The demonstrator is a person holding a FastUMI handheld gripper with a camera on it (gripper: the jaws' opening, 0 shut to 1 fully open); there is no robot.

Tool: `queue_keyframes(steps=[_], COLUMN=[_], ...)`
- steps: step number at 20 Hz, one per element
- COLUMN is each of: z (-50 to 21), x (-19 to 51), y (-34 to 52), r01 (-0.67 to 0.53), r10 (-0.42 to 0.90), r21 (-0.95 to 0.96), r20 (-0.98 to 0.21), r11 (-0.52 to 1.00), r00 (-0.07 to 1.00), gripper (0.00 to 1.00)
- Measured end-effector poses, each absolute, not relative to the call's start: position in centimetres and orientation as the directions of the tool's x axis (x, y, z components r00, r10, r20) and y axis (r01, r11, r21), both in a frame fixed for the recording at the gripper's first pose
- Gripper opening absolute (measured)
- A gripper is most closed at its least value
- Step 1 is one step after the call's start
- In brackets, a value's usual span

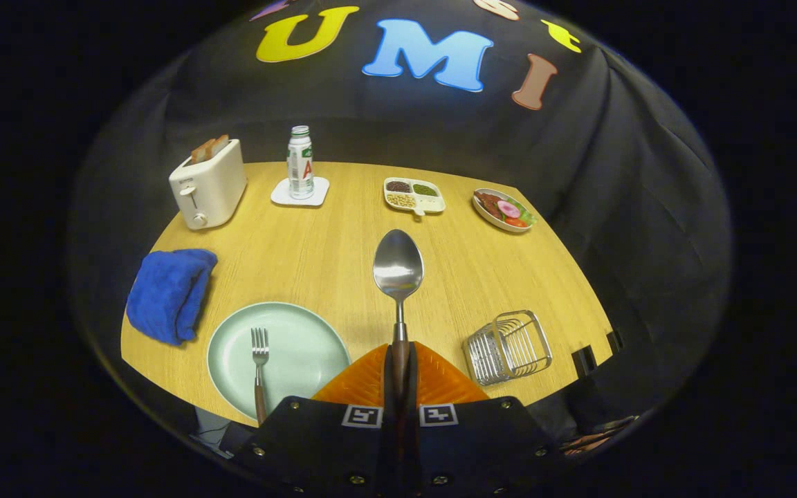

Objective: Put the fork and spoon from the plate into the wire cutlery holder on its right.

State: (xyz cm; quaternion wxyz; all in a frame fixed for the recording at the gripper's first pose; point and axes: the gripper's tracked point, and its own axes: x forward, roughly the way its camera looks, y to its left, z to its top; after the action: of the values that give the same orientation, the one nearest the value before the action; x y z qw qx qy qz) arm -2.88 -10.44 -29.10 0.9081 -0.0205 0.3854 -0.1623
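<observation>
Gripper view: jaws closed on the spoon (398, 266), apparently lifted above the bench; fork (259, 370) remains on the plate (301, 332); wire holder (509, 346) right, empty

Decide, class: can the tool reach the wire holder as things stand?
Probably yes. The tool, shut on the spoon, has bare table between it and the wire holder.
</observation>
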Motion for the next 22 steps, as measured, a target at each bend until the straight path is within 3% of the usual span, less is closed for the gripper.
queue_keyframes(steps=[13, 22], z=[-31.6, -34.1], x=[-9.1, -10.7], y=[-19.9, -21.4], r01=[0.572, 0.585], r10=[-0.447, -0.373], r21=[-0.142, -0.143], r20=[-0.78, -0.881], r11=[0.808, 0.798], r00=[0.438, 0.293], gripper=[0.05, 0.05])
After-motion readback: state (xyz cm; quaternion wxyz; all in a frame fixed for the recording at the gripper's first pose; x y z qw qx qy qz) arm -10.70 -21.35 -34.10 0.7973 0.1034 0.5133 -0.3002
